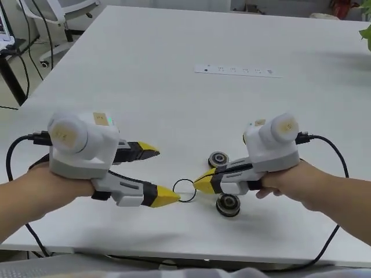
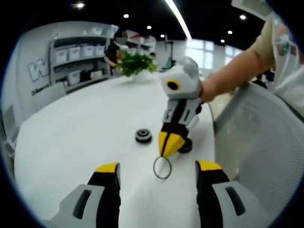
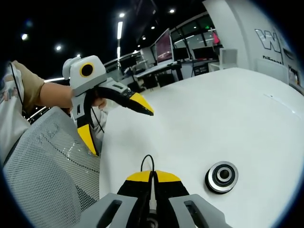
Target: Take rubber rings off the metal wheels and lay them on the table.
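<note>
A thin black rubber ring (image 1: 184, 180) hangs just over the white table (image 1: 174, 75), pinched at one side by my right gripper (image 1: 200, 183), which is shut on it. Two metal wheels flank that gripper: one behind it (image 1: 218, 159), one in front (image 1: 228, 204). My left gripper (image 1: 159, 174) stands open, with its near yellow tip beside the ring. In the left gripper view the ring (image 2: 154, 167) lies between my open jaws (image 2: 157, 167). In the right gripper view the ring (image 3: 142, 164) sticks out of the shut gripper (image 3: 152, 175), with a wheel (image 3: 221, 176) to the right.
A white power strip (image 1: 237, 70) lies further back on the table. The table's front edge runs just below both hands. An office chair (image 1: 58, 8) stands at the far left corner, and a mesh chair back (image 3: 42, 161) is close behind. Cables trail from both grippers.
</note>
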The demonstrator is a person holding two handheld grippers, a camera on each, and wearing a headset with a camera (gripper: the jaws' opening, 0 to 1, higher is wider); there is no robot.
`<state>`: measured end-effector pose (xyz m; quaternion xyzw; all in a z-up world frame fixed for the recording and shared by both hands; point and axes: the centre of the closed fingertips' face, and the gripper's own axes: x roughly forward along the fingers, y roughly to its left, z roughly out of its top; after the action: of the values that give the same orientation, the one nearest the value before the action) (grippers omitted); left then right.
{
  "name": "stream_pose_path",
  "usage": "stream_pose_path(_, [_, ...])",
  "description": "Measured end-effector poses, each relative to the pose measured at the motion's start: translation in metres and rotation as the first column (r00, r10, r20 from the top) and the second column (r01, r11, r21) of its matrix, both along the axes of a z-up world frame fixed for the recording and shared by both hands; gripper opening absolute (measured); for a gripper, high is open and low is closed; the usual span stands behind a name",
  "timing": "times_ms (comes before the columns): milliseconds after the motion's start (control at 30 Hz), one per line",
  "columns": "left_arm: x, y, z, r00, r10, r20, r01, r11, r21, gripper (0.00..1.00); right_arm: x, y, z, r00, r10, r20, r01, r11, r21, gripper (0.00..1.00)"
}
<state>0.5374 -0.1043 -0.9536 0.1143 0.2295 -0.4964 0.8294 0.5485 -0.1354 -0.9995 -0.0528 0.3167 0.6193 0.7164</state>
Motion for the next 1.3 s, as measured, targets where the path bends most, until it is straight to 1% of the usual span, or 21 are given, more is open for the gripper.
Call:
stream_pose_path(167, [0.001, 0.001, -0.001, 1.000, 0.002, -0.003, -0.002, 1.000, 0.003, 0.65, 0.001, -0.001, -0.001, 1.000, -0.007, 0.006, 0.007, 1.000, -0.004, 0.04])
stream_pose_path(267, [0.001, 0.001, -0.002, 1.000, 0.002, -0.005, -0.002, 1.000, 0.005, 0.65, 0.002, -0.003, -0.003, 1.000, -0.008, 0.012, 0.008, 1.000, -0.013, 0.09])
stream_pose_path(333, [0.001, 0.000, -0.002, 1.000, 0.000, -0.007, 0.000, 1.000, 0.007, 0.65, 0.003, -0.005, -0.003, 1.000, -0.011, 0.014, 0.011, 1.000, -0.012, 0.10])
stream_pose_path(433, [0.002, -0.001, -0.001, 1.000, -0.002, -0.008, 0.002, 1.000, 0.002, 0.65, 0.005, -0.007, 0.003, 1.000, -0.022, 0.020, 0.022, 1.000, 0.002, 0.12])
stream_pose_path(567, [0.003, -0.006, 0.001, 1.000, -0.010, -0.007, 0.010, 1.000, 0.003, 0.65, 0.008, -0.012, 0.007, 0.999, -0.034, 0.024, 0.034, 0.999, 0.012, 0.16])
stream_pose_path(667, [0.003, -0.010, 0.002, 1.000, -0.018, -0.006, 0.018, 1.000, 0.000, 0.65, 0.010, -0.015, 0.011, 0.998, -0.046, 0.029, 0.046, 0.999, 0.022, 0.16])
stream_pose_path(833, [0.004, -0.016, 0.004, 1.000, -0.028, -0.004, 0.028, 1.000, 0.001, 0.64, 0.009, -0.020, 0.022, 0.997, -0.067, 0.039, 0.065, 0.997, 0.047, 0.18])
stream_pose_path(967, [0.006, -0.021, 0.005, 0.999, -0.031, -0.006, 0.031, 1.000, -0.003, 0.64, 0.011, -0.026, 0.025, 0.996, -0.076, 0.044, 0.073, 0.996, 0.060, 0.19])
stream_pose_path(1100, [0.006, -0.028, 0.006, 0.999, -0.044, -0.006, 0.044, 0.999, -0.004, 0.64, 0.011, -0.032, 0.033, 0.995, -0.086, 0.051, 0.082, 0.994, 0.078, 0.20])
stream_pose_path(1300, [0.008, -0.037, 0.007, 0.998, -0.058, -0.005, 0.058, 0.998, -0.006, 0.64, 0.010, -0.042, 0.040, 0.993, -0.106, 0.054, 0.100, 0.990, 0.096, 0.21])
